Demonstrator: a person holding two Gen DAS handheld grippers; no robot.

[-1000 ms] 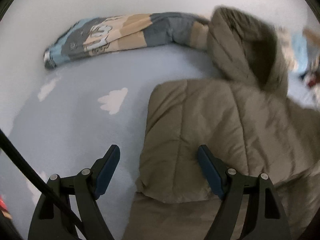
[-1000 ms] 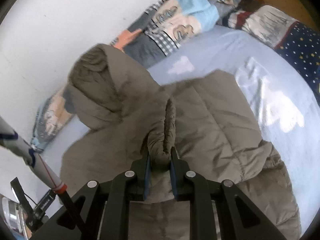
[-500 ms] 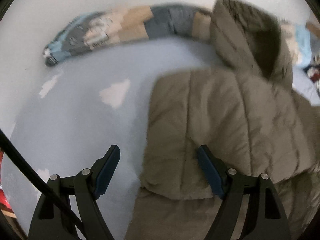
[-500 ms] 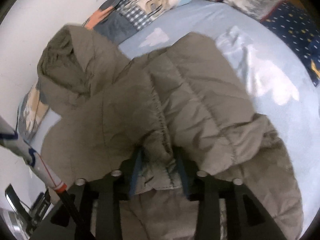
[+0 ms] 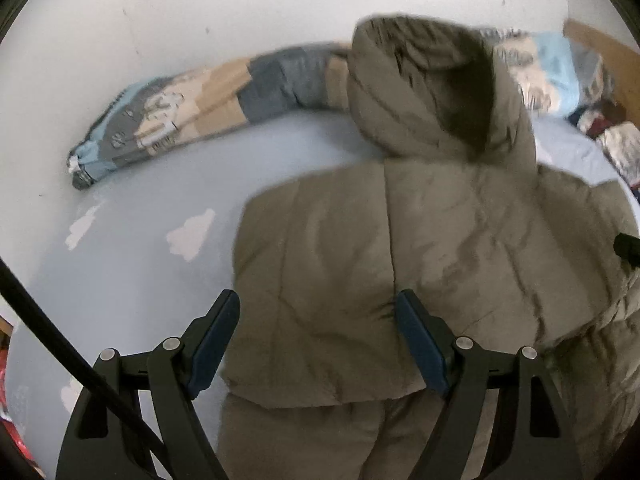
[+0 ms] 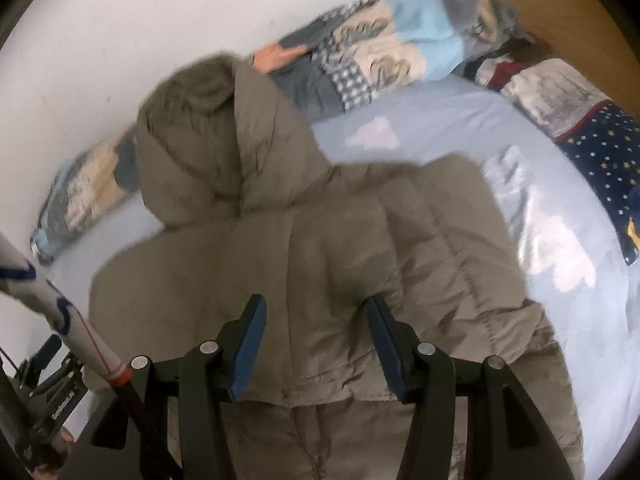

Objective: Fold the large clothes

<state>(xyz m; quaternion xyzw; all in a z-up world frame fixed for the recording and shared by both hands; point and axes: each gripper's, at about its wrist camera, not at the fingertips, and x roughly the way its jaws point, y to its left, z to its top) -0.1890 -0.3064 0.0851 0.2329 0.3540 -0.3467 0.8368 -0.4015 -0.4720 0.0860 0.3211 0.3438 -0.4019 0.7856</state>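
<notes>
Left gripper (image 5: 316,340): my jaws gape, holding nothing.
Jacket (image 5: 400,272): on the bed sheet (image 5: 160,280), sleeves folded inward.
Right gripper (image 6: 316,344): jaws just opened, sleeve released.
Risk: puffy filling may spring the fold open.

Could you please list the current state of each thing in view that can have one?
Puffer jacket: lying on the bed, sides folded in, hood up against the wall.
Left tongs: open, holding nothing.
Right tongs: just opened, jacket released.
Patchwork quilt: bunched along the wall.
</notes>
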